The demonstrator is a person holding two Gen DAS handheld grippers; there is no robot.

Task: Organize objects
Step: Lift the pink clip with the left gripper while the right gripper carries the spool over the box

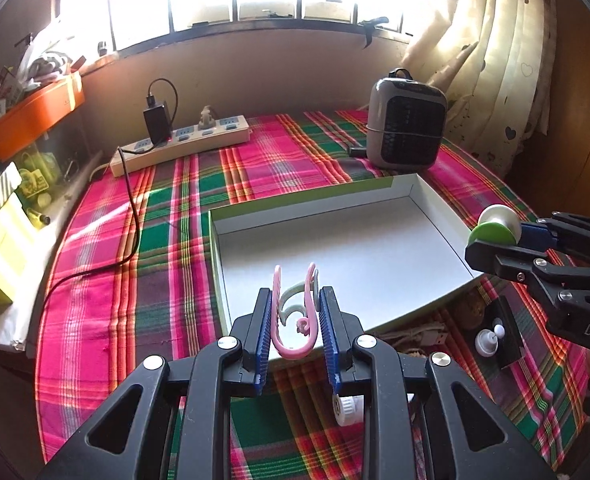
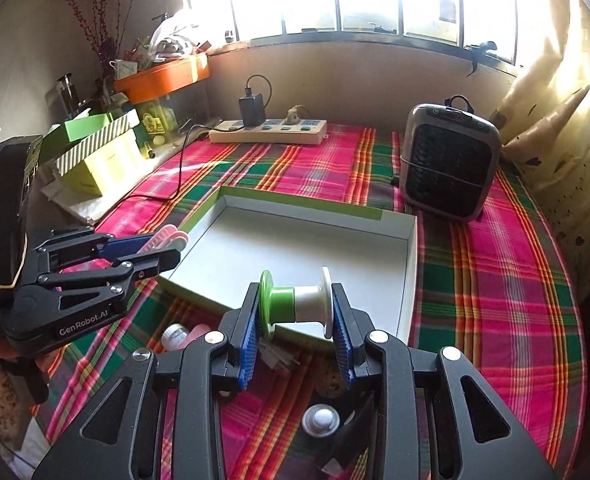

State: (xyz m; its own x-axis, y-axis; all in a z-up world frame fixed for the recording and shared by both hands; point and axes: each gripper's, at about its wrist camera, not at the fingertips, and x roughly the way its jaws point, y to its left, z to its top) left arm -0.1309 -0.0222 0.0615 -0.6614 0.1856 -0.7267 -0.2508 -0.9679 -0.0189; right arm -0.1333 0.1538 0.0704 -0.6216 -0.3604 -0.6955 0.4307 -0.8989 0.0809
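Holding both things over the empty box (image 1: 435, 200), we'd put nothing in yet: left gripper (image 1: 295, 312) clamped the pink clip (image 1: 295, 350), right gripper (image 2: 295, 312) pinched the spool (image 2: 295, 302).

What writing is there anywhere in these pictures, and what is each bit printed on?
"GenRobot.AI": white letters on the black body of the left gripper, seen from the right wrist view.
"DAS", cut off by the picture's edge: on the black body of the right gripper, seen from the left wrist view.
Too small or blurred to read: print on the yellow box, yellow stickers, markings on the heater.
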